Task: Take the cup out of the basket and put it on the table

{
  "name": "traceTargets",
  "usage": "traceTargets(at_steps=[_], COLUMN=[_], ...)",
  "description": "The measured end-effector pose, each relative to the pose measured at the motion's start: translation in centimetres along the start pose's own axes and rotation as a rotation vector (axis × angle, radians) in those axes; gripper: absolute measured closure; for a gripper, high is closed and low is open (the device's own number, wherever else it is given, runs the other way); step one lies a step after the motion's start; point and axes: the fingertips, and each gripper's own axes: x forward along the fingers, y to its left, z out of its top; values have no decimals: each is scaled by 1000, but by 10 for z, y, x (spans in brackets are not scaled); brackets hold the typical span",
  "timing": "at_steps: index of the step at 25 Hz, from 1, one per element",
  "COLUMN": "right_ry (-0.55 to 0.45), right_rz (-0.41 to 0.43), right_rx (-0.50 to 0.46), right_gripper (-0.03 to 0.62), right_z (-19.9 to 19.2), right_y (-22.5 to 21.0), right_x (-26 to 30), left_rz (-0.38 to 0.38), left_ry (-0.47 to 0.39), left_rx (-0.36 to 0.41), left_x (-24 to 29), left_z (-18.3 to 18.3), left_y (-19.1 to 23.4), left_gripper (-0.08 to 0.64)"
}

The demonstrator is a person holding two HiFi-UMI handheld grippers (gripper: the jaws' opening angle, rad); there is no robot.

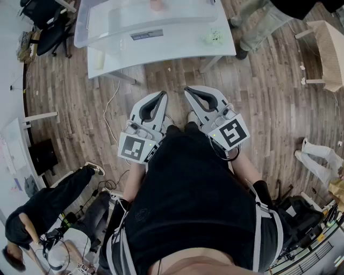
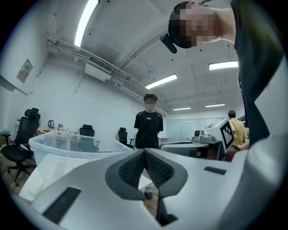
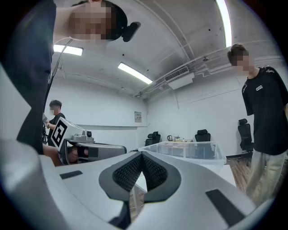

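A clear plastic basket (image 1: 107, 21) stands on the white table (image 1: 177, 48) ahead of me. A small pinkish thing (image 1: 156, 4) shows through its far side; I cannot tell whether it is the cup. My left gripper (image 1: 161, 95) and right gripper (image 1: 188, 91) are held level side by side close to my body, over the wood floor and short of the table. In the left gripper view the gripper (image 2: 144, 155) is shut with nothing between its pads, the basket (image 2: 67, 148) to its left. The right gripper (image 3: 141, 156) is also shut and empty, the basket (image 3: 189, 150) beyond it.
A person in a black T-shirt (image 2: 147, 128) stands beyond the table, also seen in the right gripper view (image 3: 265, 112). A small green thing (image 1: 214, 36) lies at the table's right end. Office chairs (image 1: 48, 27) stand at the far left, and someone sits low at the left (image 1: 48, 209).
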Motion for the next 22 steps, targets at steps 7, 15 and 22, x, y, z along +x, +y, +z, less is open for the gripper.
traceTargets(at_steps=[7,15,22], right_ry=[-21,-17,17], right_rz=[4,4,3], right_rx=[6,13,4], right_gripper=[577,575,575], right_z=[4,2,-5], right_y=[2,-1,-11], right_x=[0,0,-10], left_rz=[-2,0,17], left_ry=[0,3,5], left_rx=[3,1,3], left_x=[0,-1,6], left_z=[-1,0,-1], left_y=[-2,-1,-8], left_gripper=[541,541,542])
